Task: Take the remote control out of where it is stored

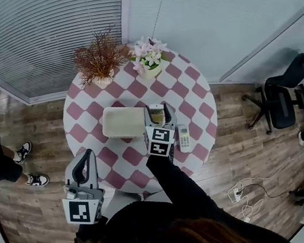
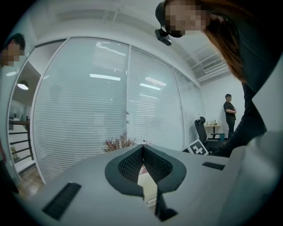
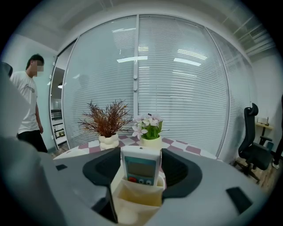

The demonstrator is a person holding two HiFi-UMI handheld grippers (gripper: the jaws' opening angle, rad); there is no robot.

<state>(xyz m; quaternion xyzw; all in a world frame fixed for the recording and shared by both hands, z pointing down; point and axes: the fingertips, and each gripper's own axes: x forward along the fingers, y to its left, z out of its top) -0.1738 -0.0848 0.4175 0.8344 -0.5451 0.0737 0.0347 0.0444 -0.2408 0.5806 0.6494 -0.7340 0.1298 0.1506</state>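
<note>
Right gripper [image 3: 140, 153] fingers gape around the white rectangular remote control [image 3: 140, 167], twelve o'clock, upright in its cream holder [image 3: 135, 196]. Grip low and the holder could lift too. The left gripper [image 2: 142, 146] has its fingers closed, empty.

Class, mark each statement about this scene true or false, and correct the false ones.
1. The remote control stands upright in a cream holder. True.
2. The left hand-held gripper has its jaws wide apart. False: its jaw tips meet, with nothing between them.
3. The right hand-held gripper has the remote control between its open jaws. True.
4. The round table carries only one plant. False: a dried reddish plant and a flowering plant stand side by side at its far edge.
</note>
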